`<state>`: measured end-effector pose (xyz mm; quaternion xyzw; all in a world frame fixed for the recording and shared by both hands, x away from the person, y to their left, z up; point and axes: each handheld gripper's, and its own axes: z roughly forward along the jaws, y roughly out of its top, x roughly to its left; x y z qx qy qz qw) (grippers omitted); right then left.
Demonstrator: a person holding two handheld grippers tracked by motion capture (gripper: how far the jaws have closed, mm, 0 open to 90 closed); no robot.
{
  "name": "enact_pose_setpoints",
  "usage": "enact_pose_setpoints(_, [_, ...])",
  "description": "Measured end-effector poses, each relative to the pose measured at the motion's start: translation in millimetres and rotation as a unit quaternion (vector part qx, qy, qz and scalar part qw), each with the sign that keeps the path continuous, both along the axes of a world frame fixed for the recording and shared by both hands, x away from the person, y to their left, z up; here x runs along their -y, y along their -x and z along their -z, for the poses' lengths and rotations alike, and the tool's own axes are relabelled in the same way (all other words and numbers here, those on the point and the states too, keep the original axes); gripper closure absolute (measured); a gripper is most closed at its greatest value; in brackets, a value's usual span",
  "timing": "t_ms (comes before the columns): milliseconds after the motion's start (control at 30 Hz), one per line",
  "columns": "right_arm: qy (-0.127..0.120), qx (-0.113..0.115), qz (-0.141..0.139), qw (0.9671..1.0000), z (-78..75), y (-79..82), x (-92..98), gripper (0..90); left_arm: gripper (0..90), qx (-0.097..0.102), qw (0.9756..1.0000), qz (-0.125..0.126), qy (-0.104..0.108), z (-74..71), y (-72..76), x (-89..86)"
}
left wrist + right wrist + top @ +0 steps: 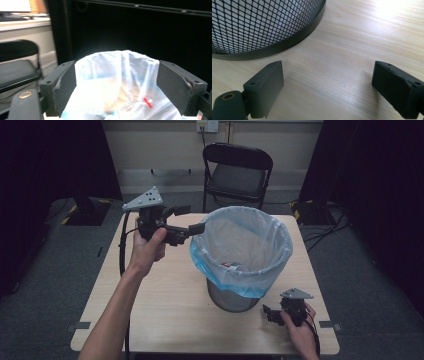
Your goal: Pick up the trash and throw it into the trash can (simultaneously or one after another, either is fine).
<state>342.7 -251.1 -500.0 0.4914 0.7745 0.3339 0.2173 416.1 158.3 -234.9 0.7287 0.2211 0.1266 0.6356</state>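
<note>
A black mesh waste bin (231, 297) lined with a clear, blue-tinted plastic bag (270, 265) stands on the wooden table (165, 305). Some litter with a red mark (231, 266) lies inside the bag. My left gripper (192, 220) is held up at the bag's left rim, jaws open, pointing at it. In the left gripper view the bag (117, 82) lies beyond the open left gripper (116, 87). My right gripper (265, 312) rests low near the table's front right, beside the bin's base (274, 47). The right gripper (327, 87) is open over bare wood.
A black folding chair (237, 172) stands behind the table's far edge. Dark curtains hang at both sides, and cables lie on the floor at the right. The table's left half and front edge are bare wood.
</note>
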Motion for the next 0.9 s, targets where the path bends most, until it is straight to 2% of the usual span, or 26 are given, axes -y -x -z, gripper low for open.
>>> enact_pose_setpoints(133, [0.000, 0.000, 0.000, 1.0000, 0.0, 0.0, 0.0, 9.8, 15.6, -0.005, 0.9999, -0.010, -0.002, 1.6, 0.0, -7.8])
enact_pose_setpoints(200, [0.000, 0.000, 0.000, 1.0000, 0.0, 0.0, 0.0, 9.8, 15.6, -0.007, 0.9996, -0.022, -0.018, 1.5, 0.0, -11.7])
enact_pose_setpoints(433, [0.000, 0.000, 0.000, 1.0000, 0.0, 0.0, 0.0, 9.8, 15.7, -0.003, 0.9992, -0.035, -0.019, 5.3, 5.3, -32.6])
enact_pose_setpoints(533, [0.000, 0.000, 0.000, 1.0000, 0.0, 0.0, 0.0, 9.8, 15.6, -0.009, 0.9995, -0.026, -0.018, 11.6, 10.6, -42.3])
enact_pose_setpoints(733, [0.000, 0.000, 0.000, 1.0000, 0.0, 0.0, 0.0, 9.8, 15.9, -0.007, 0.9978, -0.048, -0.044, 24.8, 19.7, -61.3])
enact_pose_setpoints(900, [0.000, 0.000, 0.000, 1.0000, 0.0, 0.0, 0.0, 9.8, 16.8, -0.013, 0.9974, -0.051, -0.049, 37.8, 22.2, -77.5])
